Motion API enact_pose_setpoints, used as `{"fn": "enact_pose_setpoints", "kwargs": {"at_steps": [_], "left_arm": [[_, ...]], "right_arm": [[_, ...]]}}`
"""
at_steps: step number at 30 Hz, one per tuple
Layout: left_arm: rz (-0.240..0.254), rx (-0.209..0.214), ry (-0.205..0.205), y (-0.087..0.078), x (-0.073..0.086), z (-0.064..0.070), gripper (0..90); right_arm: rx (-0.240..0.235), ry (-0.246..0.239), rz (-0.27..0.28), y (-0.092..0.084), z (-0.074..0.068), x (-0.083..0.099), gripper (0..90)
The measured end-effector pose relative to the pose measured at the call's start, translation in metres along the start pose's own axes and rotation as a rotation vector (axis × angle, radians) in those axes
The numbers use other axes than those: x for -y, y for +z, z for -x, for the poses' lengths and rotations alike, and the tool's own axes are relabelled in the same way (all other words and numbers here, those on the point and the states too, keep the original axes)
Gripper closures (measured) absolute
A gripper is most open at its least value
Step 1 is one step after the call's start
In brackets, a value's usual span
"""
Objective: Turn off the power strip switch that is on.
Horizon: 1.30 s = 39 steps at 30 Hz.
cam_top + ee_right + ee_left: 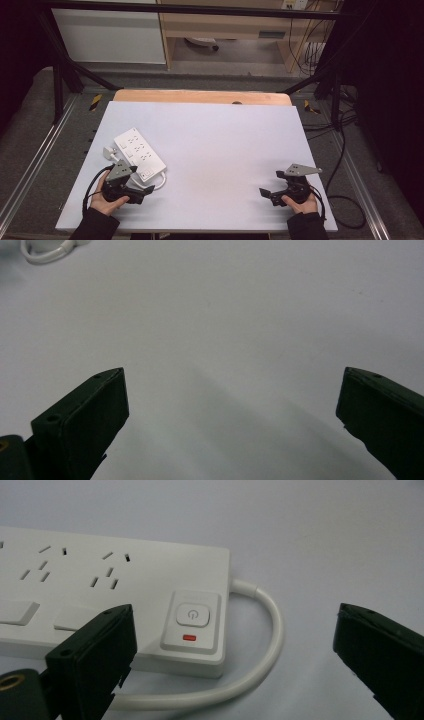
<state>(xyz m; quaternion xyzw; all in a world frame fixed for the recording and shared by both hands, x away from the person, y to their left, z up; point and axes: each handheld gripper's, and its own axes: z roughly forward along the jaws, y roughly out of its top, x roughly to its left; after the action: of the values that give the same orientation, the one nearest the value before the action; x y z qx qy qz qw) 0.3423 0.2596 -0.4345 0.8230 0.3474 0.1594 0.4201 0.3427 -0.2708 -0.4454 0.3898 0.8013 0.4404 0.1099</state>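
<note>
the power strip (139, 153) lies on the left part of the white table (225, 150), its white cable (265, 650) looping out from the switch end. the left gripper (142, 192) sits just beside that end w/ jaws wide apart and nothing between them; in the left gripper view the power button (192, 615) w/ a red light is straight ahead. so the step is prob. the approach to the switch. next move: bring one jaw tip down onto the button, gently. the right gripper (266, 192) rests far at the right, also open & empty.
</note>
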Motion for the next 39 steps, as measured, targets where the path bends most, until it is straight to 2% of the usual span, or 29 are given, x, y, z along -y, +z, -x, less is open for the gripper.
{"fn": "enact_pose_setpoints", "kwargs": {"at_steps": [39], "left_arm": [[-0.003, -0.011, 0.007, -0.0045, -0.0013, -0.0015, 3.9]], "right_arm": [[0.000, 0.005, -0.012, 0.0016, 0.0000, 0.0007, 1.1]]}}
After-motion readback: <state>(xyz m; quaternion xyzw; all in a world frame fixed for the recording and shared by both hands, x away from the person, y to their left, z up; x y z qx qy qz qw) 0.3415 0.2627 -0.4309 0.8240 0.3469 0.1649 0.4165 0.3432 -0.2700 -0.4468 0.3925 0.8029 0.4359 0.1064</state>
